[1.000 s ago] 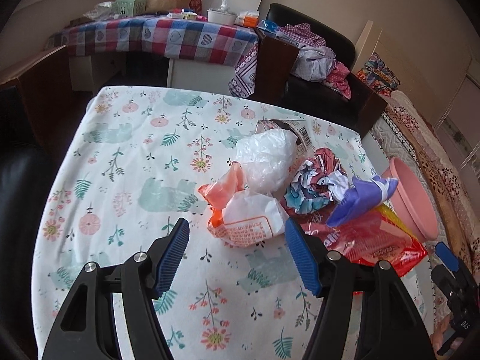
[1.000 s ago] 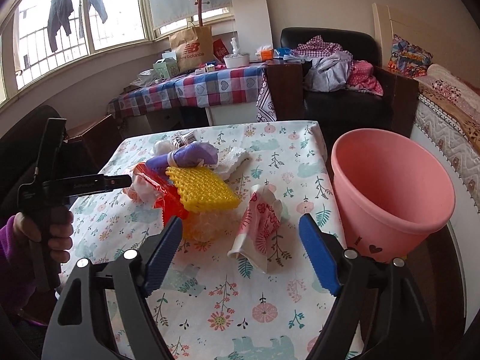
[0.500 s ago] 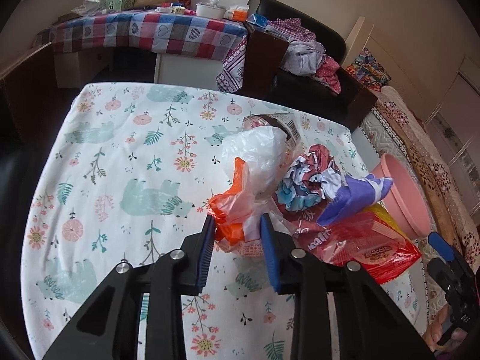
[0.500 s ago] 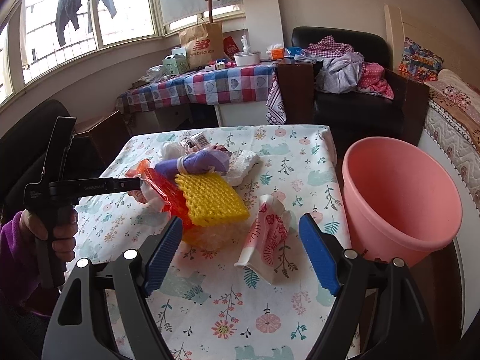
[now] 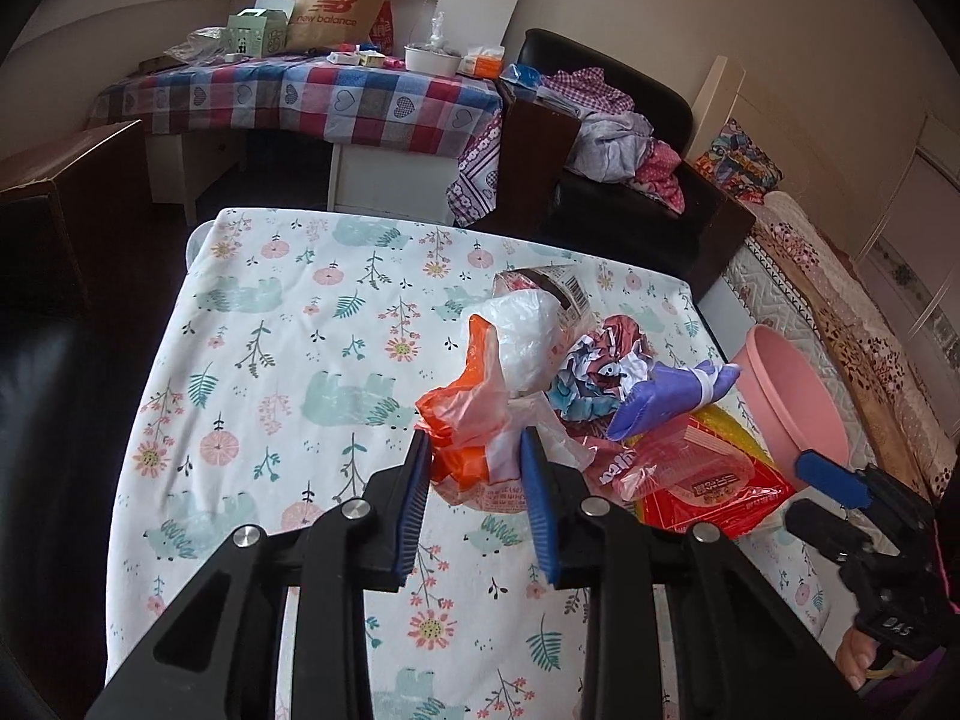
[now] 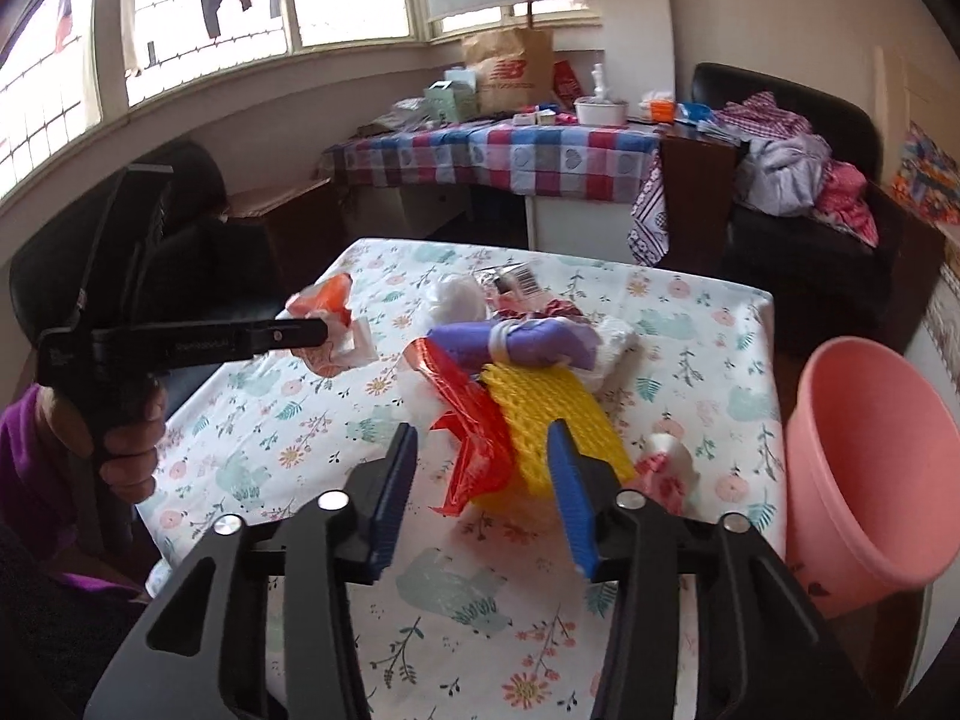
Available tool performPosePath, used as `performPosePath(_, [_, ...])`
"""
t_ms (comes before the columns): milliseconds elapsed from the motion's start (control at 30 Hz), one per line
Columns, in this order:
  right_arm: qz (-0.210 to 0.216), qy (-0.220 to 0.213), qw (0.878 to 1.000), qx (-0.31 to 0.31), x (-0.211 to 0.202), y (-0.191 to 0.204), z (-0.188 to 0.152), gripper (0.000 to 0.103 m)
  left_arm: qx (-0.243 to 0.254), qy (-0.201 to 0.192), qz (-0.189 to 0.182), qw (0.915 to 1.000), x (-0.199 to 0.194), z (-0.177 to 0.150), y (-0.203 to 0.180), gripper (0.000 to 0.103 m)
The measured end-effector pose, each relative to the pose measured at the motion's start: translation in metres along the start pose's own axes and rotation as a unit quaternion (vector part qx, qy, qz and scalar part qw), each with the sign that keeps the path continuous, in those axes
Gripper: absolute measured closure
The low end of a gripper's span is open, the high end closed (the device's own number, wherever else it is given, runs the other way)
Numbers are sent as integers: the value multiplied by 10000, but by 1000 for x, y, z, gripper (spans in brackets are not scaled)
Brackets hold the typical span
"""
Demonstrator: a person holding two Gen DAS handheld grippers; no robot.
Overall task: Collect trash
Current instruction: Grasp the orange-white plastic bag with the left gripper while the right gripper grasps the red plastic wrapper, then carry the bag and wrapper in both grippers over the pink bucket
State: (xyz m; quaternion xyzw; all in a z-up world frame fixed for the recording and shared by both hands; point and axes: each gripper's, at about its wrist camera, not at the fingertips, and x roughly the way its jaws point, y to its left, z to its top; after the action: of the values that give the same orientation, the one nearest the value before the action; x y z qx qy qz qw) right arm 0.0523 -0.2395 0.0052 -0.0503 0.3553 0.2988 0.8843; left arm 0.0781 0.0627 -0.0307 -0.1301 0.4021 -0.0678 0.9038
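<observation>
My left gripper [image 5: 477,468] is shut on a crumpled orange and white plastic bag [image 5: 474,414] and holds it just above the floral tablecloth [image 5: 270,360]. The right wrist view shows that gripper [image 6: 324,330] with the bag [image 6: 330,300] at the left. My right gripper [image 6: 483,474] is closing its jaws on a yellow foam net [image 6: 540,420] and a buckled red wrapper [image 6: 474,432], with the pads against them. A purple glove [image 6: 528,342] lies just behind. A pink bucket [image 6: 870,450] stands off the table's right edge.
A white plastic bag [image 5: 528,336], crumpled printed paper [image 5: 600,360] and a barcode wrapper [image 5: 564,291] lie mid-table. A floral paper cup [image 6: 666,468] lies right of the net. Behind stand a checked table [image 5: 336,102] and a black armchair [image 5: 630,192] with clothes.
The left jaws closed on the orange bag and lifted it slightly. The right gripper shifted left from the floral cup to the yellow net and its jaws narrowed around it.
</observation>
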Motion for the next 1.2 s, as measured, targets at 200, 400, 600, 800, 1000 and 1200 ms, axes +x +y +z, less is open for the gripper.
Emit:
performPosePath(200, [185, 224, 9996, 4, 10, 7, -1, 91, -70, -91, 28, 9999, -13, -2, 4, 74])
performPosePath(400, [564, 48, 9984, -34, -4, 12, -2, 96, -42, -173, -4, 9998, -20, 1, -2, 74])
performPosePath(600, [657, -290, 9974, -46, -25, 12, 8, 96, 59, -332, -19, 9994, -32, 4, -14, 74])
performPosePath(800, [547, -711, 9959, 88, -49, -3, 22, 96, 211, -578, -25, 9981, -47, 14, -30, 74])
performPosePath(1000, [298, -940, 9949, 216, -61, -18, 26, 96, 359, -778, -177, 9962, -52, 26, -57, 74])
performPosePath(1200, [74, -1011, 9940, 405, -68, -33, 23, 96, 579, -810, -315, 9945, -43, 37, -89, 74])
